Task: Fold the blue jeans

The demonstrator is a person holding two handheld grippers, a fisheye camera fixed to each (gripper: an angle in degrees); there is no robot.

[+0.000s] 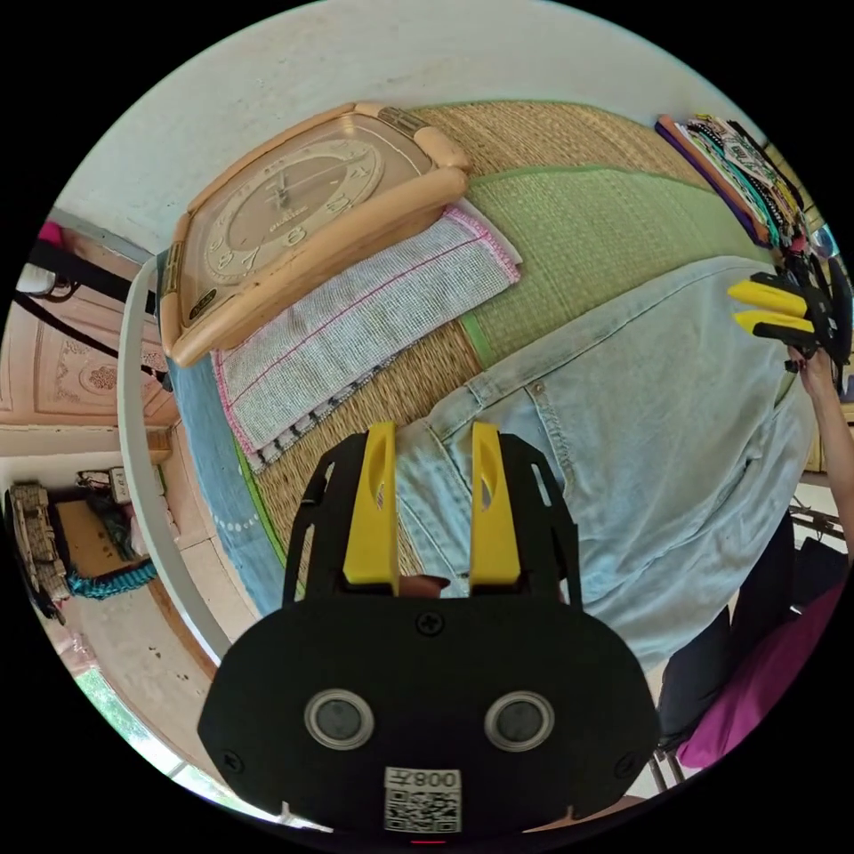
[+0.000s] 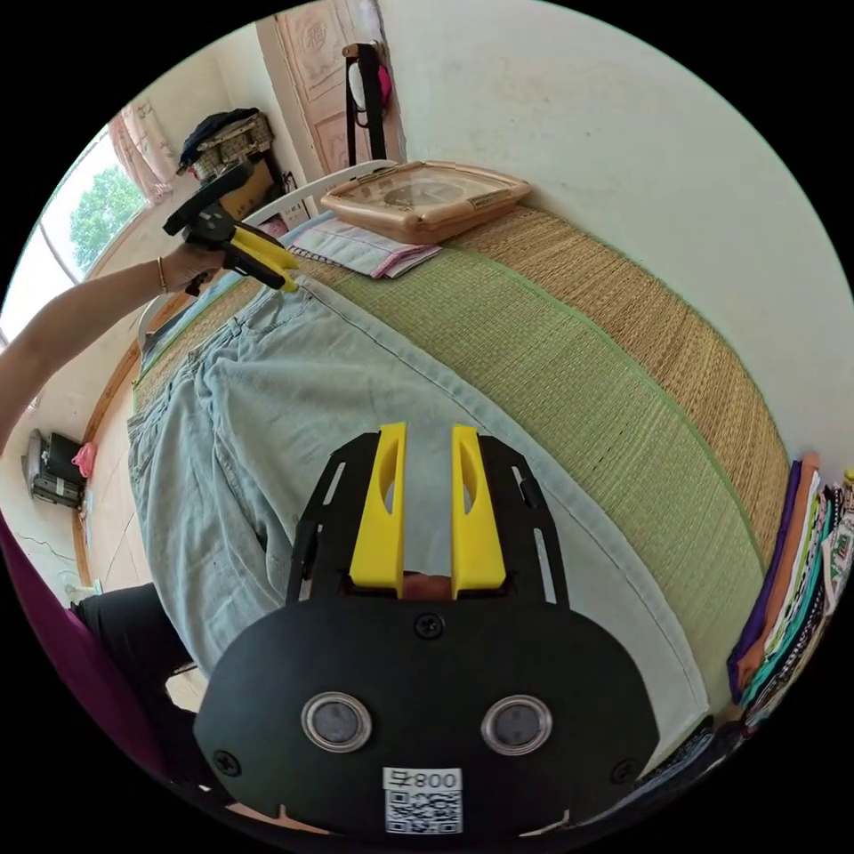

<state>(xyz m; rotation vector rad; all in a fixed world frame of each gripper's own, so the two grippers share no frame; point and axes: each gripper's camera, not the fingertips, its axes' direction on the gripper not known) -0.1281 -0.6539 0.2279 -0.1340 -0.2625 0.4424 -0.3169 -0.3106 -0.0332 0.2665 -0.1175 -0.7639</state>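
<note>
Both of my grippers, left gripper [image 1: 433, 467] and right gripper [image 2: 427, 467], hover released over the jeans [image 1: 640, 427], soft, limp, weighty denim spread on the mat-covered bed [image 1: 578, 222]; I'd pinch the thick waistband [image 1: 498, 378].

My left gripper [image 1: 433, 445]: yellow jaws parted, hanging over the waistband end of the light blue jeans [image 1: 640, 427], not gripping. Jeans: spread flat across the woven straw mat [image 1: 578, 222], running off to the right. My right gripper [image 1: 772, 311]: far right, jaws slightly apart, at the jeans' other end. Wall clock [image 1: 294, 213]: wooden frame, lying face up, far left, resting on a folded white cloth with pink stitching [image 1: 374, 311]. Stack of folded fabrics [image 1: 738, 173]: far right edge of the mat.
</note>
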